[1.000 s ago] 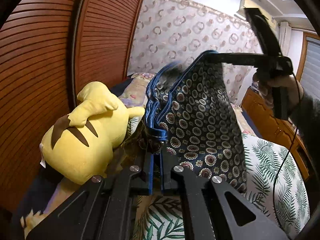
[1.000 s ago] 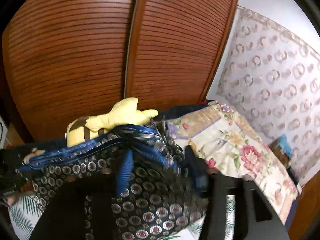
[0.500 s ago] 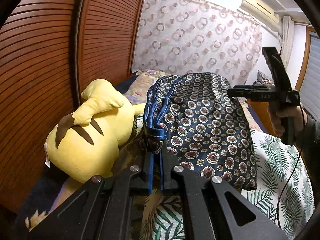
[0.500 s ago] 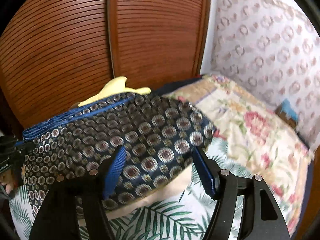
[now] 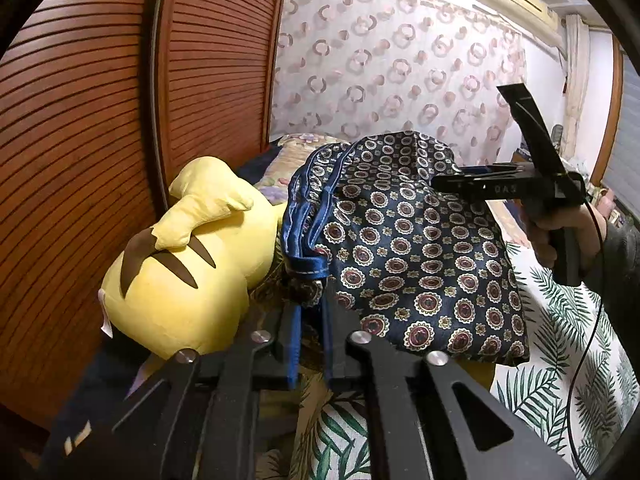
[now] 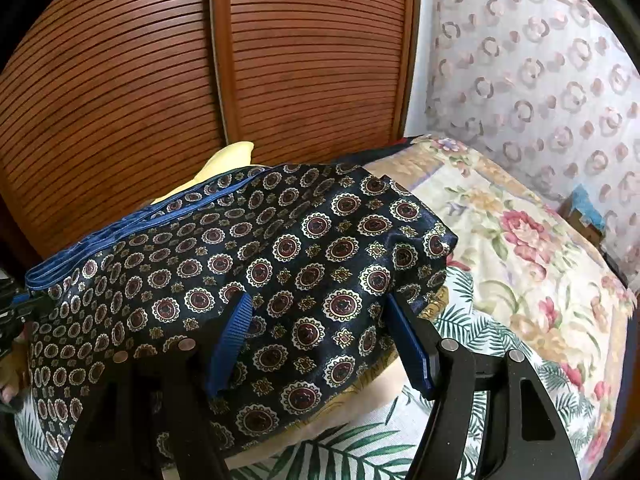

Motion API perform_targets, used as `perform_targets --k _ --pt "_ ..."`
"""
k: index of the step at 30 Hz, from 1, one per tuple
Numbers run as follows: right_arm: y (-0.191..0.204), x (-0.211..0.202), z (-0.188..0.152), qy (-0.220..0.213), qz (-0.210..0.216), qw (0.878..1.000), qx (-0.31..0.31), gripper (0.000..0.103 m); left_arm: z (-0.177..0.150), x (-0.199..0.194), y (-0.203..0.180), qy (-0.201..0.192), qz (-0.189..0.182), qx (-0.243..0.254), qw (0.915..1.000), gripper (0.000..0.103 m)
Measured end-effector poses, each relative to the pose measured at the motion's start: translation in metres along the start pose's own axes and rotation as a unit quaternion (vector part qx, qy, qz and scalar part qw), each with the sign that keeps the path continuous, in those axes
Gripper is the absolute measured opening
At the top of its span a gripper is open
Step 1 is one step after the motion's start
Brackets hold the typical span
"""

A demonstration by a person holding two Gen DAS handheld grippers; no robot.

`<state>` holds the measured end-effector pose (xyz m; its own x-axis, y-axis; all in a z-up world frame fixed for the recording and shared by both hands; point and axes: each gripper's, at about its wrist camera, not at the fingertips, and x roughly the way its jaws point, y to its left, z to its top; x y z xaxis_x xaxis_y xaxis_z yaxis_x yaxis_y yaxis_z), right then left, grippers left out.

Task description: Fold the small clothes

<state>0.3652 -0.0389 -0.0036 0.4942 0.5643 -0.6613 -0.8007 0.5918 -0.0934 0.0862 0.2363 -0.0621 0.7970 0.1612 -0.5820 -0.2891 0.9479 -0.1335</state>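
satin shorts: dark navy shorts (image 6: 280, 264) with a glossy sheen, printed with round maroon-and-cream medallions, lie folded over in a soft mound on the bed; a bright blue piped waistband (image 5: 304, 216) runs in ripples along the edge nearest the plush toy.
left gripper: left gripper (image 5: 310, 344) sits low at the waistband corner, its blue ribbed pads (image 5: 294, 344) only a narrow slot apart; the jaws have just been easing open, with a bunched knot of the cloth at their tips (whether the pads press on it cannot be told).
right gripper: right gripper (image 6: 320, 344) stands with its jaws wide, one blue ridged pad (image 6: 230, 340) over the shorts and the other at their right edge; nothing is pinched between them. from the left wrist view it appears as a black angular frame (image 5: 516, 184) in a hand (image 5: 568, 236) with a dark sleeve, over the far side of the shorts.
bed cover: white cotton sheet (image 6: 472, 328) printed with green palm fronds, a floral quilt (image 6: 532, 248) beyond it.
plush toy: yellow, rounded plush toy (image 5: 188, 264) with brown stripes, soft-napped, just beside the waistband.
backdrop: slatted red-brown wooden doors (image 6: 200, 80), a curtain (image 5: 400, 64) with ring motifs.
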Motion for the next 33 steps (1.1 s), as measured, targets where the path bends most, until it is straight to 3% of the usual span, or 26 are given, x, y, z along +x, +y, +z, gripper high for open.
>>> perform_targets --k 2,3,5,6,14,23,33 --pt "0.001 -0.005 -0.003 -0.004 -0.006 1.0 0.005 0.071 0.001 -0.004 -0.001 -0.006 -0.001 0.006 1.0 0.043" --pt "0.002 -0.009 -0.005 -0.007 -0.01 1.0 0.009 0.071 0.002 -0.008 -0.002 -0.013 -0.004 0.008 0.9999 0.049" --pt "0.006 -0.02 -0.009 -0.016 -0.013 1.0 0.011 0.071 0.004 -0.014 -0.004 -0.021 -0.007 0.011 0.9997 0.076" --pt "0.009 -0.025 -0.011 -0.021 -0.016 1.0 0.011 0.071 0.005 -0.018 -0.005 -0.027 -0.008 0.011 0.9995 0.081" --pt "0.035 -0.068 -0.033 -0.058 -0.023 0.998 0.018 0.072 0.014 -0.042 -0.019 -0.054 0.012 0.027 0.9981 0.086" --pt "0.064 -0.12 -0.071 -0.085 -0.037 0.995 0.034 0.082 0.012 -0.06 -0.046 -0.057 -0.004 0.052 0.997 0.086" --pt "0.09 -0.192 -0.142 -0.092 -0.099 0.987 0.092 0.083 -0.006 -0.071 -0.094 -0.033 -0.044 0.086 0.9948 0.086"
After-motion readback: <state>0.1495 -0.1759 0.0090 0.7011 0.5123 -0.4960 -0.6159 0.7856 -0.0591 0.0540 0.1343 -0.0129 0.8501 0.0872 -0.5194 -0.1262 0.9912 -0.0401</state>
